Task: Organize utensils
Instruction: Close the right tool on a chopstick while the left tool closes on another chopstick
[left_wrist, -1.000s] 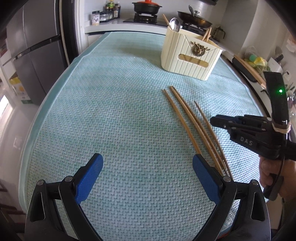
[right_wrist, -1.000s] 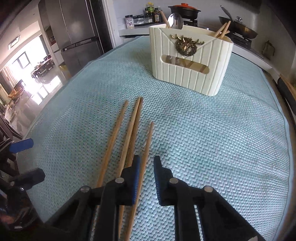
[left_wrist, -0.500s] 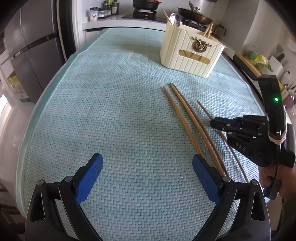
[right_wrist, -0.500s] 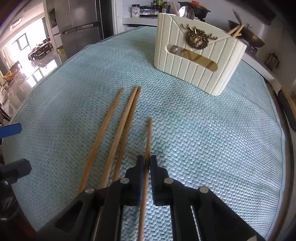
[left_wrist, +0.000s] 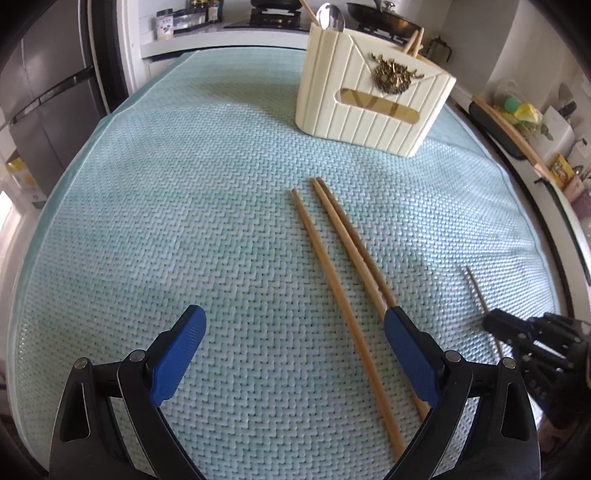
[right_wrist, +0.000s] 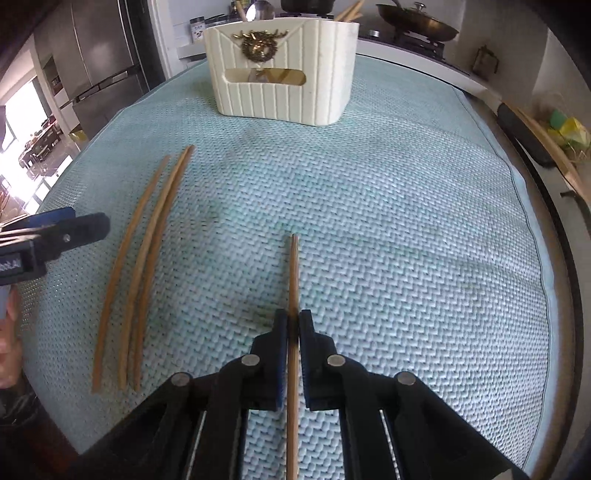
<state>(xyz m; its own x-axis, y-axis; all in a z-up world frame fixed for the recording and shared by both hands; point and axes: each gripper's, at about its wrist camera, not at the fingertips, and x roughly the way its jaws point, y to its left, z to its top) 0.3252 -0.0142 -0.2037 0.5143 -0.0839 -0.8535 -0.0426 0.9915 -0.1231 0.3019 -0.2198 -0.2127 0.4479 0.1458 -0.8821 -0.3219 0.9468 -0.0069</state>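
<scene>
One chopstick (right_wrist: 293, 280) is clamped between our right tongs (right_wrist: 292, 325), which are closed on it near its middle, and it points forward toward the cream utensil holder (right_wrist: 284, 70). Three more chopsticks (right_wrist: 147, 258) lie on the green woven mat (right_wrist: 406, 221) of the counter, close together, to the left of the held one. Our left tongs (left_wrist: 295, 347) are wide apart and hold nothing; they hover over the near ends of those three. The holder stands at the far side of the mat, with a spoon (left_wrist: 330, 16) and some chopsticks already inside. We judge that the step is carrying this chopstick to the holder. The next move calls for tilting it upright and lowering it into an open compartment.
</scene>
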